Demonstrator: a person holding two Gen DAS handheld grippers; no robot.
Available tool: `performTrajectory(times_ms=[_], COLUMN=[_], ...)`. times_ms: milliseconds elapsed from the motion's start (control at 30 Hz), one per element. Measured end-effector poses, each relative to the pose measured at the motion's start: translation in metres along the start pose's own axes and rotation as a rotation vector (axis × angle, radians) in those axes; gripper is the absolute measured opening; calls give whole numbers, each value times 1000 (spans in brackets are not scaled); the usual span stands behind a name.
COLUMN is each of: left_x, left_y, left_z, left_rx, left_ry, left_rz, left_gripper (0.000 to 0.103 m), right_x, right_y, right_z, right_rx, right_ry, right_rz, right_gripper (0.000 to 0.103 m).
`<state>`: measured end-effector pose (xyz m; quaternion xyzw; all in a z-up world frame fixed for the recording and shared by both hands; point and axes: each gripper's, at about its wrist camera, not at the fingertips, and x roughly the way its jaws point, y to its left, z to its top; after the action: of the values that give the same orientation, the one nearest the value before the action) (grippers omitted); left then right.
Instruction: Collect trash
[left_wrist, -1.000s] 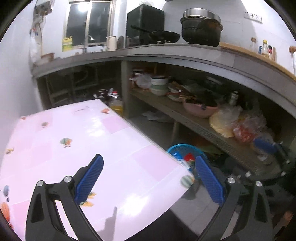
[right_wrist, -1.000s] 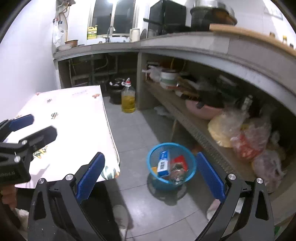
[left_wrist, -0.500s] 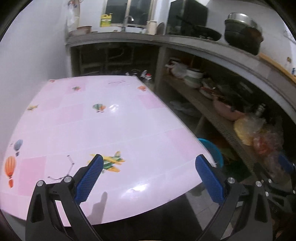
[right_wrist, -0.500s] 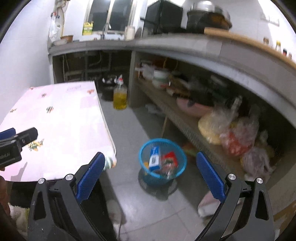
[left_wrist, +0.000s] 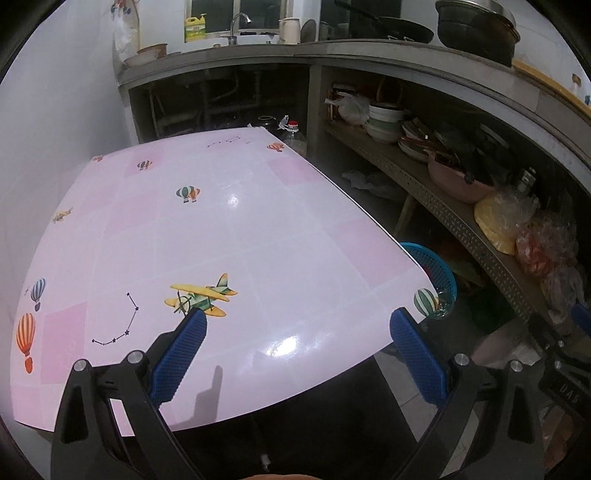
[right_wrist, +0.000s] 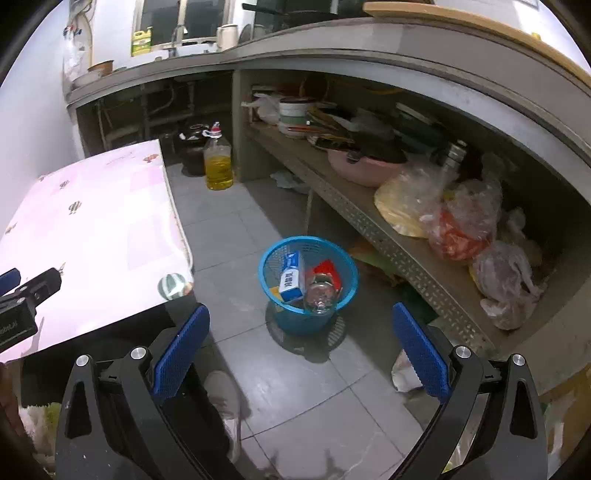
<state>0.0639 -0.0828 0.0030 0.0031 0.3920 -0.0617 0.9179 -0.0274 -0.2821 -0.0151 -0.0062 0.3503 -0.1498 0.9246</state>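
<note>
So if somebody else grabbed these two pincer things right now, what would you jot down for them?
Left gripper: open, holding nothing, above the near edge of the pink table with balloon and plane prints.
Right gripper: open, holding nothing, above the floor in front of the round blue plastic mesh basket.
Basket stands on the grey tiled floor beside the table; inside are a blue and white carton, a clear glass jar and a red wrapper.
Done: those pieces binned. Left: no trash visible on the tabletop; check elsewhere.
</note>
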Motion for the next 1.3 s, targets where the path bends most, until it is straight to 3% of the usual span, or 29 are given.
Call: performTrajectory(times_ms=[400,1300], left_x=[2,1], left_y=[-2,1], left_z=[2,1], left_rx=[5,-5], left_ry=[-2,2], left_rz=[45,60], left_gripper=[97,97], right_x=[-3,-3], right_y=[-13,-9], right_z=[-2,4], right_rx=[44,24], right_ry=[-3,-13], right_rz=[-26,-12], right_gripper=[95,95])
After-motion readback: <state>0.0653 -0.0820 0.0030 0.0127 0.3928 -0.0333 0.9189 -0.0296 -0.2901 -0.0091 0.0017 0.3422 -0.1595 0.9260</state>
